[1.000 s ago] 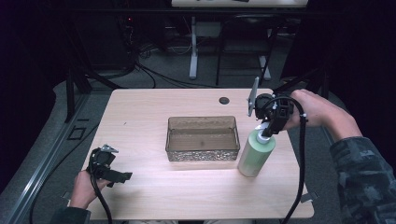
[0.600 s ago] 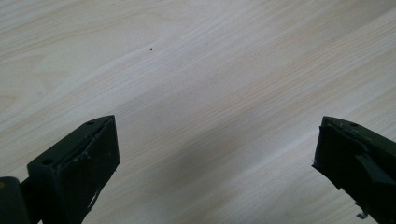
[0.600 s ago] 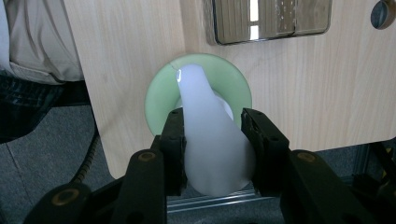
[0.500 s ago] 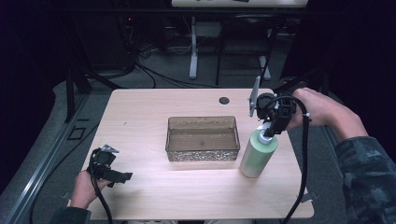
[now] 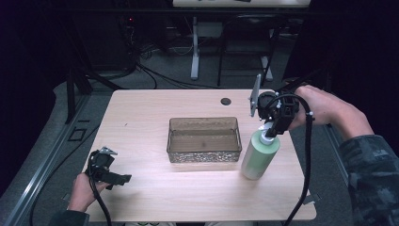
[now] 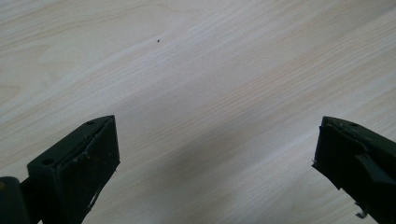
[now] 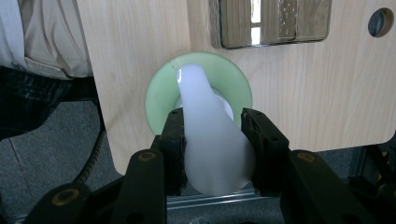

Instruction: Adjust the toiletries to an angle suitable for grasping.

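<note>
Pale wooden tabletop (image 5: 141, 117) in a dark room, cables across the floor behind. Mid-table, a clear brown bin (image 5: 203, 140). Just beside its right end, toward the right edge, a green pump bottle (image 5: 259, 155) standing slightly tilted, white pump head (image 7: 210, 135) clamped between the right gripper (image 7: 212, 144) jaws. Near the front-left corner, left gripper (image 6: 215, 158) spread wide above bare wood, holding nothing.

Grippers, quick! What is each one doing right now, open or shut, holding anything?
Left gripper: open, holding nothing, just above the bare table.
Right gripper: shut on the white pump top of the green bottle.
</note>
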Demonstrator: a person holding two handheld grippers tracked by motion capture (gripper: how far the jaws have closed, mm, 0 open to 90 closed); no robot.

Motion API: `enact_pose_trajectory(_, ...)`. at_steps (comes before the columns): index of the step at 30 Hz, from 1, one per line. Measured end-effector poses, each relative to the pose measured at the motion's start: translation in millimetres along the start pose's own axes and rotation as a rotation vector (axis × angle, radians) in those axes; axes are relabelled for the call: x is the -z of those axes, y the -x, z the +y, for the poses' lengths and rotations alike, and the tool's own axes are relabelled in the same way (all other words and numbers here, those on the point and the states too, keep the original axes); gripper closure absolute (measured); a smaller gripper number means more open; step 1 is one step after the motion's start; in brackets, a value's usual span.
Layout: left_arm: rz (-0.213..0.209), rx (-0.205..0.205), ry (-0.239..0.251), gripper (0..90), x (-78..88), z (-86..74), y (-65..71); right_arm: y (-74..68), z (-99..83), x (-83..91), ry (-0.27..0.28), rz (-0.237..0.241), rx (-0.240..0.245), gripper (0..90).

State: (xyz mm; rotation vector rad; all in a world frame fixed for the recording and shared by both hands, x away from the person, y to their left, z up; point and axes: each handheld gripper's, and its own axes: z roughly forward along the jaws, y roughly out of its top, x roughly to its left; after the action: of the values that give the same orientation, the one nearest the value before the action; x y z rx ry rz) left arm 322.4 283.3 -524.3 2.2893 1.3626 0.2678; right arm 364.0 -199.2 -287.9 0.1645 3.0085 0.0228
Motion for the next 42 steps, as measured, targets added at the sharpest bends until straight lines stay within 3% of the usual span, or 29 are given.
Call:
enact_pose_trajectory(16,-0.001,-0.013,-0.002,0.1,-0.4,4.2,5.1,-6.2,6.8,12.4,0.012,-0.01,0.018,63.0)
enact_pose_trajectory(26,-0.004,-0.007,-0.01,0.1,-2.7,2.1,-0.8,-8.6,13.1,25.6,0.01,-0.002,0.039,63.0)
enact_pose_trajectory(42,-0.002,-0.023,-0.023,0.1,-4.8,4.4,7.1,-12.3,20.8,42.4,0.026,-0.025,0.059,63.1)
